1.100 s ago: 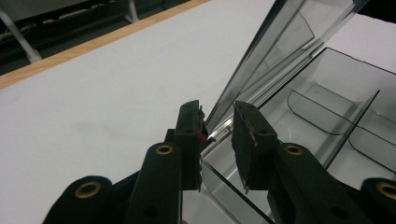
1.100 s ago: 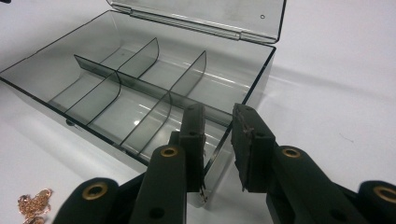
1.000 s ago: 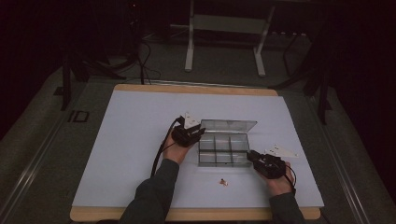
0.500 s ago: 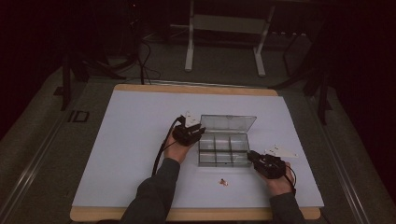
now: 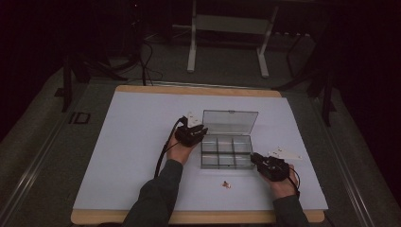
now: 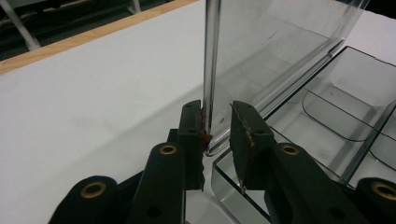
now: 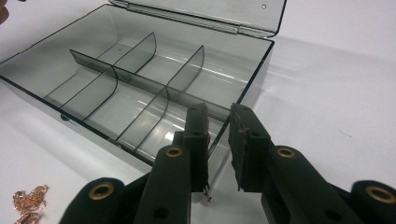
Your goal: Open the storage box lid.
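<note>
Nearest the person, a small rose-gold chain lies loose on the white table cover, just in front of the clear compartment box and between the two forearms, apparently waiting to be placed in one of the six empty compartments. The right gripper sits at the box's near right corner; its jaws are parted by a narrow gap and straddle the corner wall, a placement that would steady the base against sliding, though whether they press the wall cannot be told. The left gripper works at the box's left end, where its jaws bracket the side edge of the raised lid. One jaw touches the lid's edge and the other stands slightly off it, so the lid is supported rather than firmly clamped, probably to keep it upright. Farther right, a white tag-like piece rests on the cover.
</note>
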Demonstrator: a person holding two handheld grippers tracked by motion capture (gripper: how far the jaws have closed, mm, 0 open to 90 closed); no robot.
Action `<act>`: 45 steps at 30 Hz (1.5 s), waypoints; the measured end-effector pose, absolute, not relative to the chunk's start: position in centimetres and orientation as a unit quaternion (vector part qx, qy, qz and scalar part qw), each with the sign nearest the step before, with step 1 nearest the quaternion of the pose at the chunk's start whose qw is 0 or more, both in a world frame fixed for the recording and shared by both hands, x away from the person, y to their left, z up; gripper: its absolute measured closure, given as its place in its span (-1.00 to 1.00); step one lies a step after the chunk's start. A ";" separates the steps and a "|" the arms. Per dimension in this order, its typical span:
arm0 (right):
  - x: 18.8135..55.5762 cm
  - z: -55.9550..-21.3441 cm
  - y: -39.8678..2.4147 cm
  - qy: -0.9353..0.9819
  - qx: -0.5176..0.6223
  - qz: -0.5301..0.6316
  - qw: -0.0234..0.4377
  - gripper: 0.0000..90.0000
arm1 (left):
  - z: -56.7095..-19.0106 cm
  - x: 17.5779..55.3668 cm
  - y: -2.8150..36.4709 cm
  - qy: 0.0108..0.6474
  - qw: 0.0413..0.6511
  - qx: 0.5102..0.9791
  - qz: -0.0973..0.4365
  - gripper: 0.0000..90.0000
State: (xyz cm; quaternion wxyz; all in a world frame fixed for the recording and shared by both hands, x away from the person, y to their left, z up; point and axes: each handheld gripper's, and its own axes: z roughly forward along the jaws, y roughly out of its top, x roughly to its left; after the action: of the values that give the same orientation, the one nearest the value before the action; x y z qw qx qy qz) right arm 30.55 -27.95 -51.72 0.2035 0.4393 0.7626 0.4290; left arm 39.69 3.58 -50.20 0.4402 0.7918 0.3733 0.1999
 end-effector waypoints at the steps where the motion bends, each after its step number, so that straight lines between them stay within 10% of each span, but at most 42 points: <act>1: 30.6 -51.7 -28.0 0.763 0.439 0.429 0.203 0.73 | -50.2 39.7 3.6 0.373 0.440 0.792 0.200 0.67; 45: 30.6 -51.7 -28.0 0.763 0.438 0.431 0.201 0.73 | -51.1 41.0 3.8 0.406 0.441 0.780 0.180 0.57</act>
State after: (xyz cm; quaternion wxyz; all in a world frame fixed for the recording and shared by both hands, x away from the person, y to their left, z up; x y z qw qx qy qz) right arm 30.59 -28.02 -51.74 0.2013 0.4376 0.7632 0.4308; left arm 41.03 3.85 -51.08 0.4407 0.7804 0.4056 0.1796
